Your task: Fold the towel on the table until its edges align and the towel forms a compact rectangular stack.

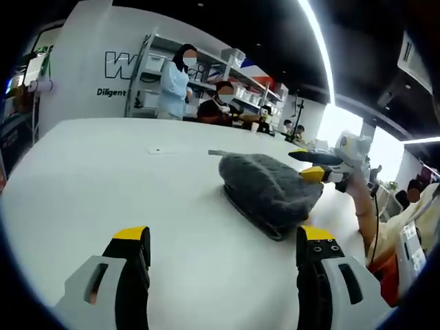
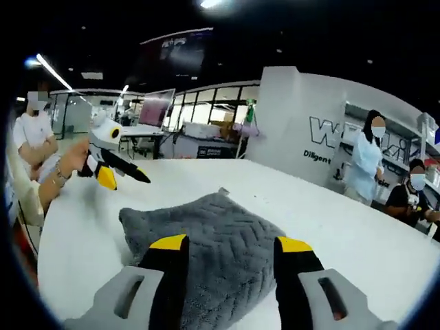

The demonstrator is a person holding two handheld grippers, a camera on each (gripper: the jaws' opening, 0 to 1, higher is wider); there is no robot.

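Towel (image 1: 269, 191) heaped grey at 2 o'clock on white bench (image 1: 103, 185), edges not aligned | left gripper (image 1: 223, 258) low, jaws apart, holding nothing | right gripper (image 2: 230, 265) over towel's near edge, jaws apart, empty | advice: spread flat first, pinch two adjacent corners, fold to opposite edge, square up.

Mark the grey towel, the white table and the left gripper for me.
Grey towel (image 2: 213, 234): right gripper view, middle of its herringbone top.
White table (image 1: 103, 179): left gripper view, bare surface left of the towel.
Left gripper (image 1: 223, 251): left gripper view, midway between its yellow-tipped jaws, open.
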